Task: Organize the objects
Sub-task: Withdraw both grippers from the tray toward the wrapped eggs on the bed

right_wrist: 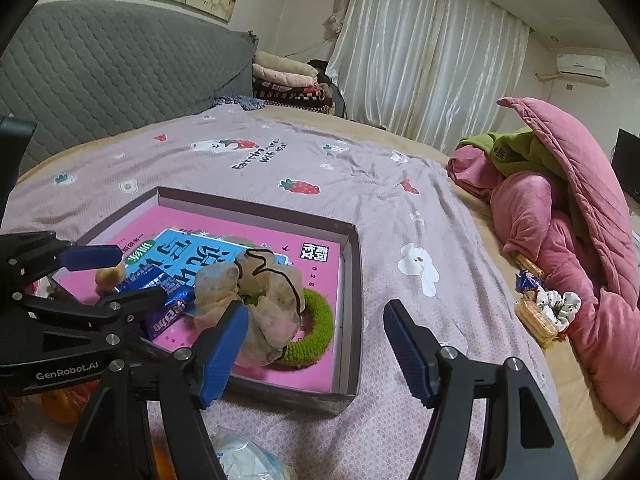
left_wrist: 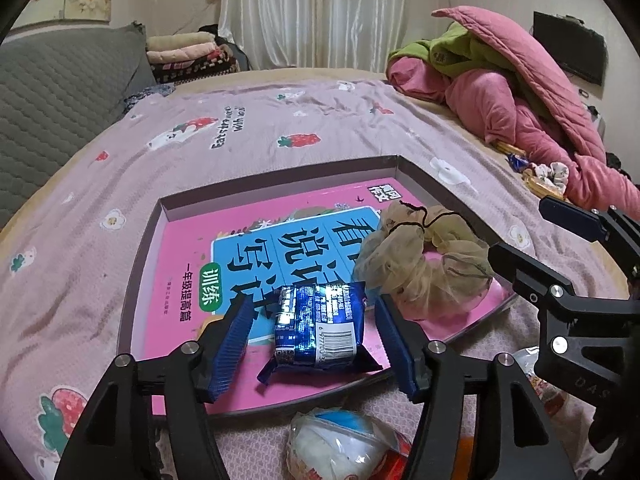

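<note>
A shallow box [left_wrist: 280, 172] on the bed holds a pink book [left_wrist: 180, 248]. On the book lie a blue snack packet [left_wrist: 320, 328] and a beige mesh scrunchie [left_wrist: 420, 256]. My left gripper [left_wrist: 316, 344] is open, its fingers either side of the packet, not touching it. In the right wrist view the box [right_wrist: 352, 280] also holds a green scrunchie [right_wrist: 320, 332] under the beige scrunchie [right_wrist: 260, 292]. My right gripper [right_wrist: 316, 344] is open and empty above the box's near right corner.
A clear bag with white and blue contents [left_wrist: 344, 444] lies on the sheet in front of the box. Pink and green bedding [right_wrist: 560, 220] is piled at the right, with a wafer pack [right_wrist: 536, 320], a floral scrunchie [right_wrist: 560, 304] and a small blue wrapper [right_wrist: 528, 280] beside it.
</note>
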`<state>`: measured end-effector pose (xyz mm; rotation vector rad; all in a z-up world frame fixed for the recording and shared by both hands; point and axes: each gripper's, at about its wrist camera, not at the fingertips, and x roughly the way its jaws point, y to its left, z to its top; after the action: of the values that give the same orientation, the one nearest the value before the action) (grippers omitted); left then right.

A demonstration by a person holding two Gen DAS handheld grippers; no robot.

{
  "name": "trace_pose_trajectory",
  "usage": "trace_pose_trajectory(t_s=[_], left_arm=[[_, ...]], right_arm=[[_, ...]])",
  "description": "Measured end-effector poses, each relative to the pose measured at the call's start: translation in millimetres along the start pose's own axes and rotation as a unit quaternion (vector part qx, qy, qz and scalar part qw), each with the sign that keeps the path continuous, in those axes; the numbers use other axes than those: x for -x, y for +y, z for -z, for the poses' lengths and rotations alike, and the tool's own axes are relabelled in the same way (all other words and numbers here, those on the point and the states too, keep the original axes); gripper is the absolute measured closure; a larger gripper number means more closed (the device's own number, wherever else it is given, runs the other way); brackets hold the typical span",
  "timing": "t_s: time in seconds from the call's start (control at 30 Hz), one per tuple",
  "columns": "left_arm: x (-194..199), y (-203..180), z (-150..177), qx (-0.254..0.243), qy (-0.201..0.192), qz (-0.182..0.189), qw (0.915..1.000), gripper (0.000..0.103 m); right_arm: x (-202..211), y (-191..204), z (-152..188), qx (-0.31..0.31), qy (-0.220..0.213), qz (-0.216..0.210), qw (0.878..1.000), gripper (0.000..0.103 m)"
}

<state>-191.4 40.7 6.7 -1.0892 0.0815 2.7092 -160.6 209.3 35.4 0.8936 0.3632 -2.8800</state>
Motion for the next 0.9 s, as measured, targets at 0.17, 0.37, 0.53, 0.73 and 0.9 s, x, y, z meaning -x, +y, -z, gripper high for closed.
trace_pose_trajectory(t_s=[0.17,0.37,0.53,0.73,0.9], left_arm=[[7,3,0,0.006,-0.006,0.006,0.9999,0.036],[18,11,2,0.014,-0.015,0.007,0.9998,0.036],[27,19,4,0.022,-0.018,0.013,0.9995,0.035],[34,26,7,0.019,-0.025,0.005,0.9995,0.035],[37,32,8,0.021,-0.025,0.000,0.9995,0.035]], right_arm=[[5,-1,-1,-0.005,-0.008,-0.003,1.000,0.030],[9,-2,-3,-0.007,-0.016,-0.004,1.000,0.030],[15,-5,-3,-0.010,-0.027,-0.005,1.000,0.030],[20,-8,-4,-0.013,-0.037,-0.003,0.999,0.030],[22,-9,-4,-0.012,-0.041,-0.003,0.999,0.029]])
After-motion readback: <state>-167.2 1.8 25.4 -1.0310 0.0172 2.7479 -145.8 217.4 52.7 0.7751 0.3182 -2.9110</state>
